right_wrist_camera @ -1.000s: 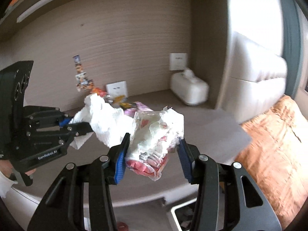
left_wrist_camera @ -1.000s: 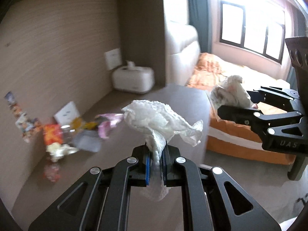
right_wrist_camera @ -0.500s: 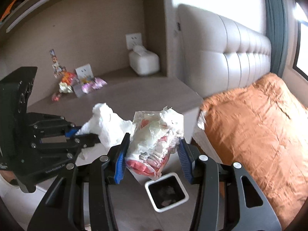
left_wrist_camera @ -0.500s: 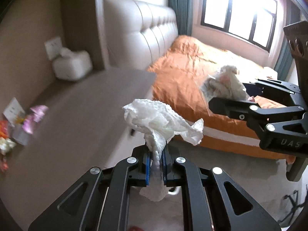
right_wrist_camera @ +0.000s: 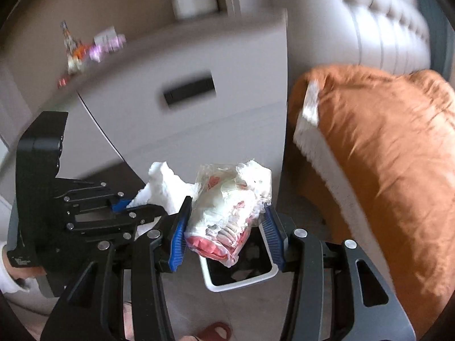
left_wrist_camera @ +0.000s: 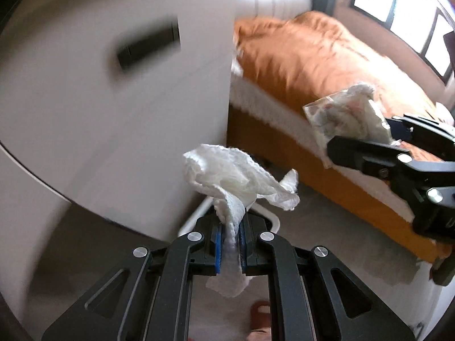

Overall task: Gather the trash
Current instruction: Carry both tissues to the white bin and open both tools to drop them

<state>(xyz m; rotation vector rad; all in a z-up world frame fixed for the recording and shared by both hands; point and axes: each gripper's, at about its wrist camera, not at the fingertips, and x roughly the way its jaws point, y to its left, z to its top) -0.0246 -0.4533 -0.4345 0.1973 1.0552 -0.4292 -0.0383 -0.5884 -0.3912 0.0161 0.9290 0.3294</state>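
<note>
White crumpled paper towel is clamped between the blue pads of the left hand-held gripper; its jaws are nearly together, with the bulk of the towel fanned out beyond the fingertips and a tail hanging behind them. The right hand-held gripper is clamped on a crumpled plastic wrapper, white with red print; its jaws stand partly apart, one pad pressing each side of the wad. In the right wrist view the left hand-held gripper sits just beside the right one, on its left; the two loads almost touch. A white-rimmed trash bin stands on the floor directly below and beyond the right fingertips, its dark opening partly covered by the wrapper. A pale cabinet with a dark recessed handle rises beyond both hand-held grippers; small coloured litter lies on the counter far above. A bed with an orange cover lies to the right.
</note>
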